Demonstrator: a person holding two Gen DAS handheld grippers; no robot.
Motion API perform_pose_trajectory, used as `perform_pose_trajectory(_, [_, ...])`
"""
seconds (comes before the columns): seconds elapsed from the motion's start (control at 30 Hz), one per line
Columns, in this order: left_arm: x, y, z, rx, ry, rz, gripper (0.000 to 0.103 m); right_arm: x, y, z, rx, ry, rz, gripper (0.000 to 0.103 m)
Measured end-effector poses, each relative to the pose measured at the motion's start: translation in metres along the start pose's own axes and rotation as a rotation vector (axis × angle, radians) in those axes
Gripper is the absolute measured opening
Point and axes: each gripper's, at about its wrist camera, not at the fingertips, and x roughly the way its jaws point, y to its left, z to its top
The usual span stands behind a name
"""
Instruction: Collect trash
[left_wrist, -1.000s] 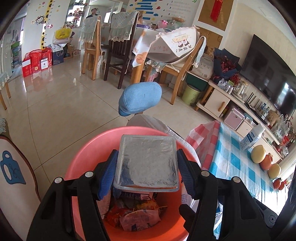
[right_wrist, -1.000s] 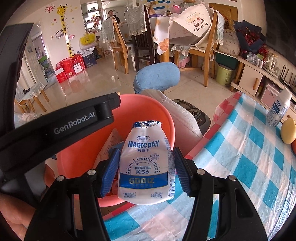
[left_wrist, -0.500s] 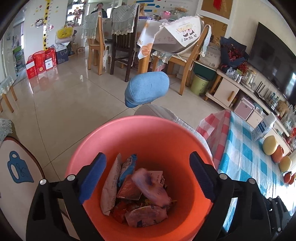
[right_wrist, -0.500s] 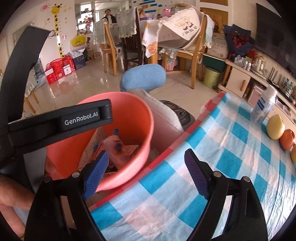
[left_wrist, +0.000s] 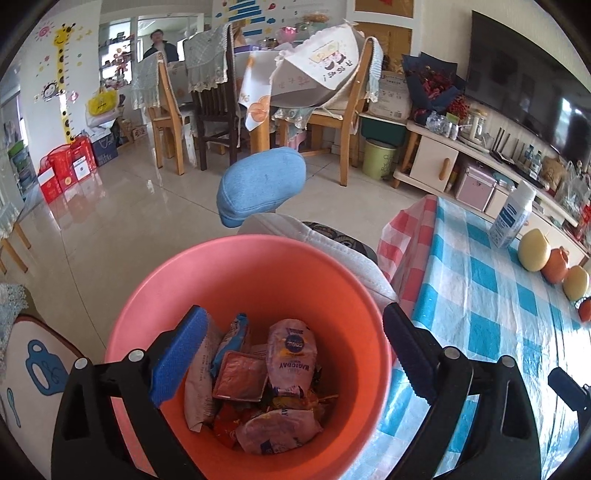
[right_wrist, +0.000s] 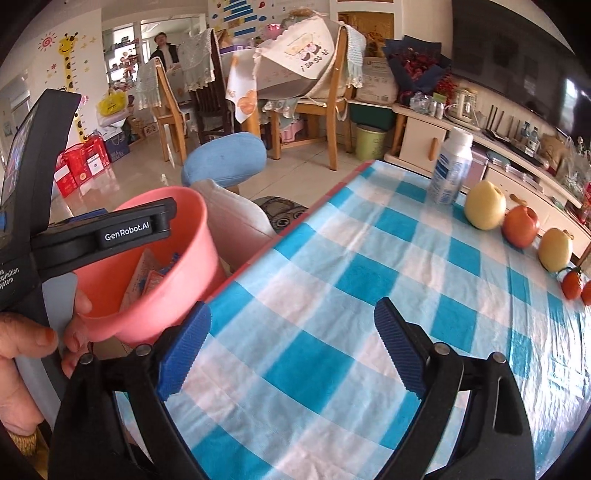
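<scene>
Two tongs are in view, and both have just been opening wide with nothing between their blue pads. The left tongs (left_wrist: 291, 354) hang over the pink bucket (left_wrist: 258, 266), which sits just beside the edge of the surface (left_wrist: 480, 295) with its blue and white checked cloth. Lots of trash lies at the bottom of the bucket: a white MAGICDAY pouch (left_wrist: 291, 354), a small flat foil tray (left_wrist: 240, 376) touching it, another pouch (left_wrist: 277, 430) below them, and crinkly snack wrappers (left_wrist: 199, 384) on the left side. The right tongs (right_wrist: 291, 350) hang over the checked cloth, and the cloth under them is bare. From the right wrist view, the left tongs (right_wrist: 110, 236) reach across the top of the bucket (right_wrist: 173, 273), and a hand (right_wrist: 26, 354) holds their grip. Farther along the surface stands a white bottle (right_wrist: 450, 166) with a blue label. Near it sit a yellow pear (right_wrist: 484, 205), a red-orange fruit (right_wrist: 521, 225), another yellow pear (right_wrist: 554, 249) and small red tomatoes (right_wrist: 571, 284) in a row. A blue cushion (left_wrist: 262, 184) sits behind the bucket.
</scene>
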Motion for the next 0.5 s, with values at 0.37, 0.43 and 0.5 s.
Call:
perform_pose_trajectory(0.37, [-0.014,-0.053,-0.007,0.110,-0.050,-0.070,0.096,-0.030,-0.037,-0.027,0.004,-0.013,-0.062,0.091])
perform_pose_trajectory(0.43, [-0.017,-0.063,-0.009,0.128,-0.056,-0.086,0.096,-0.036,-0.045,-0.031,0.013,-0.021,-0.076,0.091])
perform_pose_trajectory(0.5, [-0.021,-0.074,-0.012,0.145,-0.066,-0.100,0.096,-0.043,-0.056,-0.036,0.031,-0.030,-0.089,0.092])
